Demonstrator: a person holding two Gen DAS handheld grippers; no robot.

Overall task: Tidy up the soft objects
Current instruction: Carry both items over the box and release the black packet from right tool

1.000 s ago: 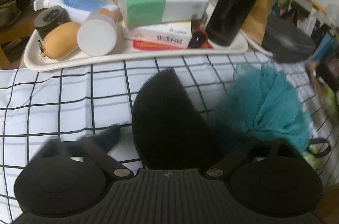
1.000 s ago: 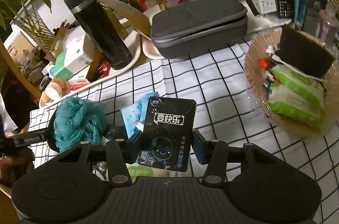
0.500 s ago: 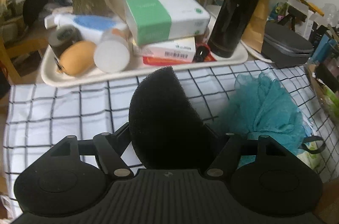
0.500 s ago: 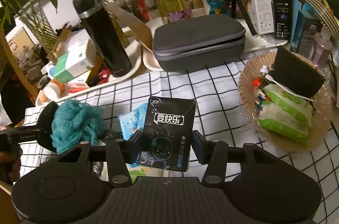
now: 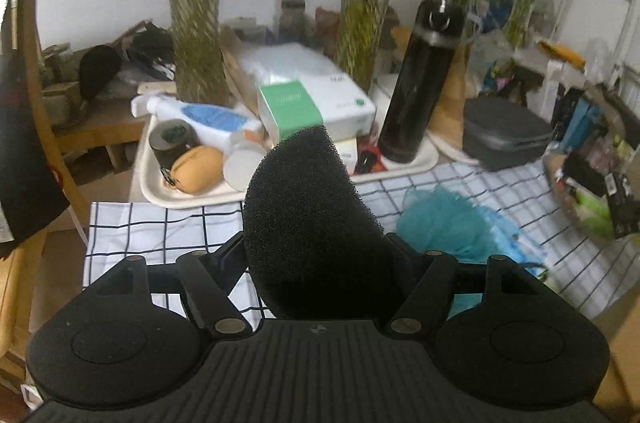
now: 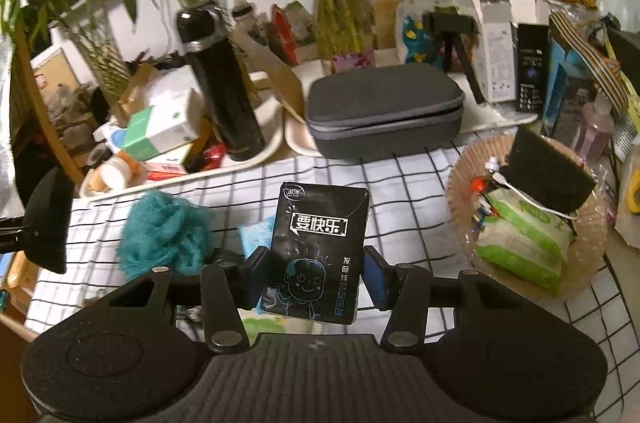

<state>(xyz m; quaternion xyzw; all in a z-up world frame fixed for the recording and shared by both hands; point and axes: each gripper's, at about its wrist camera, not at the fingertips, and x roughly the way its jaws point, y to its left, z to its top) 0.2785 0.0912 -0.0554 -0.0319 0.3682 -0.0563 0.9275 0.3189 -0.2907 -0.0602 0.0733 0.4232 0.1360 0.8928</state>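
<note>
left tool: left gripper (image 5: 316, 255) is pinched on a rounded black foam sponge (image 5: 308, 211), which is lifted clear of the checked white tablecloth (image 5: 160, 231); jaws have just been closing, with the sponge between them
right tool: right gripper (image 6: 314, 275) is clamped on a black tissue pack with white lettering and a cartoon face (image 6: 316, 247), also held off the cloth
done: round woven basket (image 6: 460, 199) at the right already holds a dark rectangular sponge (image 6: 548, 175) and green-and-white soft packs (image 6: 524, 239)
in hand: two soft items are judged to be in carry, likely toward that basket; neither is placed yet
left: teal mesh bath puff (image 6: 160, 235) and a light blue packet (image 6: 256, 235) are seen lying on the cloth, not yet collected
hidden: contact of pads with the foam is masked by the foam itself; lower edge of the tissue pack is covered by the gripper body; a greenish item under the right gripper is cut off, kind not determinable
blur: right side of the left wrist view is smeared, basket contents unreadable there
</note>
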